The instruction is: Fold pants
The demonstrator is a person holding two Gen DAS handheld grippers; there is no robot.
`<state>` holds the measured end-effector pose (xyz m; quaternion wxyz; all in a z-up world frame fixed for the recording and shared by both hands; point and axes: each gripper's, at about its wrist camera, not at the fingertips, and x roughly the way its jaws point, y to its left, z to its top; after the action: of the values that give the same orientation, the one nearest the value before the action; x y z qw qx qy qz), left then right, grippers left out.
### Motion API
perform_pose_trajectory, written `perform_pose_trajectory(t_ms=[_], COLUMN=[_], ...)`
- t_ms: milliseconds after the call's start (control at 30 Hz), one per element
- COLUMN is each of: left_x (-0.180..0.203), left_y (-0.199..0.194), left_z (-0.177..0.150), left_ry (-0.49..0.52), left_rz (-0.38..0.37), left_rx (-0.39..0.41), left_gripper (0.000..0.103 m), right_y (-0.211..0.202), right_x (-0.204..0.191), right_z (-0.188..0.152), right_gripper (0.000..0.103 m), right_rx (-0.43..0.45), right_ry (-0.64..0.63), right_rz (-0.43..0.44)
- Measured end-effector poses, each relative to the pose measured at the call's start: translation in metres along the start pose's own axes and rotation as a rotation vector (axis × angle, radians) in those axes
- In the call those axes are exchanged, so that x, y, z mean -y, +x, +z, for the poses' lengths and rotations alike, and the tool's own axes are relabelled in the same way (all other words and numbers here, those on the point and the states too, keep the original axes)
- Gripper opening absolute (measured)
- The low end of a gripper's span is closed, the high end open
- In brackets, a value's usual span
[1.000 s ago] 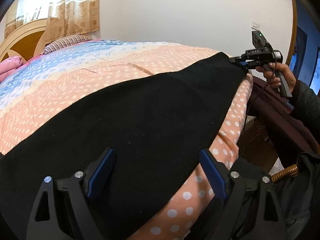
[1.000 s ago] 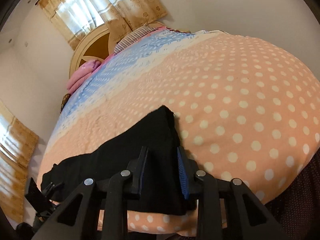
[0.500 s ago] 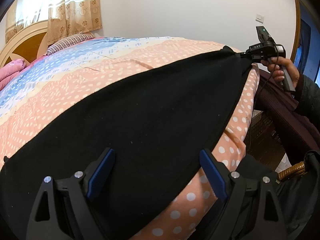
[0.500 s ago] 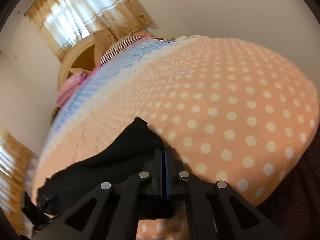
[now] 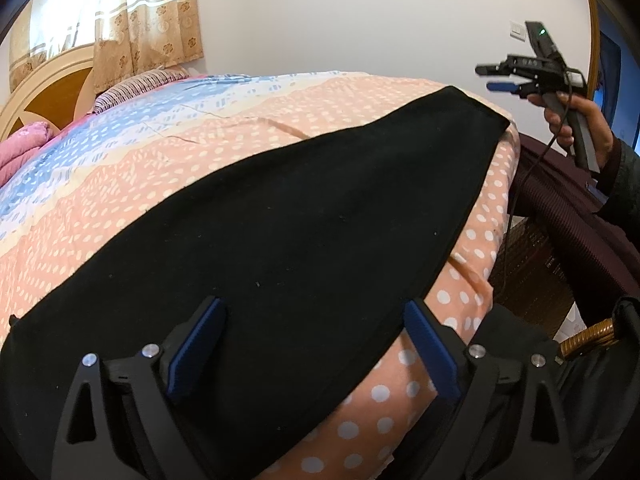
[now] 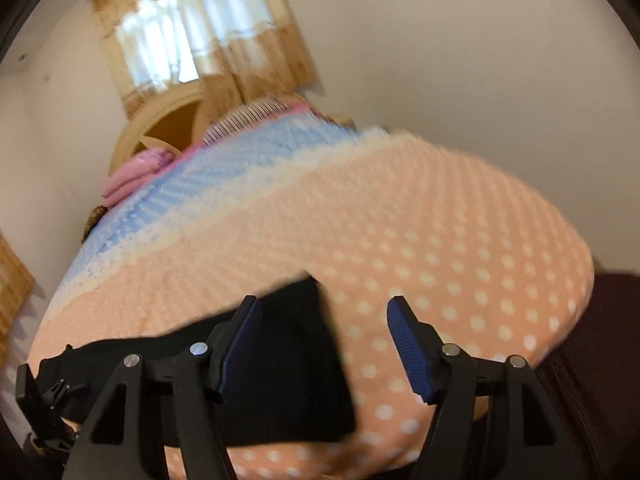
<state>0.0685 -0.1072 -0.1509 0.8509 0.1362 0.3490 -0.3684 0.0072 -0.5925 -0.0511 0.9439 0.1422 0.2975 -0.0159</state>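
The black pants (image 5: 304, 220) lie flat along the near edge of the bed; in the right wrist view they show as a black strip (image 6: 280, 364) under the fingers. My left gripper (image 5: 312, 352) is open, its blue pads just above the near end of the pants, holding nothing. My right gripper (image 6: 326, 356) is open and empty above the far end of the pants. In the left wrist view it (image 5: 500, 78) hangs in the air above and to the right of that end, apart from the cloth.
The bed (image 5: 120, 168) has a peach, blue and white dotted cover (image 6: 440, 248), with pink pillows (image 5: 24, 148) and a wooden headboard (image 5: 48, 92) at its head. A dark maroon garment (image 5: 568, 216) and a wicker basket (image 5: 532, 280) are beside the bed's right edge.
My right gripper shut on the far end of the pants, pulled it taut, then opened and lifted away. The pants now lie flat. My left gripper stayed open in place.
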Motion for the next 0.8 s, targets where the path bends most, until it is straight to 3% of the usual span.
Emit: perform_pose_trajectory(t_ms=[67,233,333,400,500,667,800], left_x=[-0.001,-0.004,-0.014,-0.025,-0.046,-0.092,-0.133], left_y=[-0.001,-0.008,-0.018,-0.026,-0.040,-0.065,-0.074], left_z=[0.000,-0.001,-0.002,-0.006,-0.017,-0.041,-0.069], left_ry=[-0.006,-0.025,-0.039,-0.058,-0.087,-0.166,-0.285], left_rz=[0.000,0.018,0.045,0.077,0.141,0.278,0.367], left_rx=[0.000,0.007,0.023,0.025,0.026,0.024,-0.029], left_gripper=[0.094,0.094,0.094,0.094,0.094,0.094,0.094], right_y=[0.001,0.038,0.070,0.091,0.089,0.072,0.058], right_x=[-0.021,-0.070,-0.065,-0.051,-0.041,-0.049,-0.065], right_z=[0.002,-0.009,-0.017,-0.021,-0.020,-0.020,-0.026], right_gripper=[0.067,0.067,0.067,0.067,0.066,0.067,0.067], right_rx=[0.007,-0.091,-0.176,-0.227,-0.209,-0.182,-0.153], right_ry=[-0.040,-0.139,-0.091,-0.057,-0.044,-0.063,-0.069], right_rz=[0.036,0.128,0.108,0.046,0.087,0.034,0.113])
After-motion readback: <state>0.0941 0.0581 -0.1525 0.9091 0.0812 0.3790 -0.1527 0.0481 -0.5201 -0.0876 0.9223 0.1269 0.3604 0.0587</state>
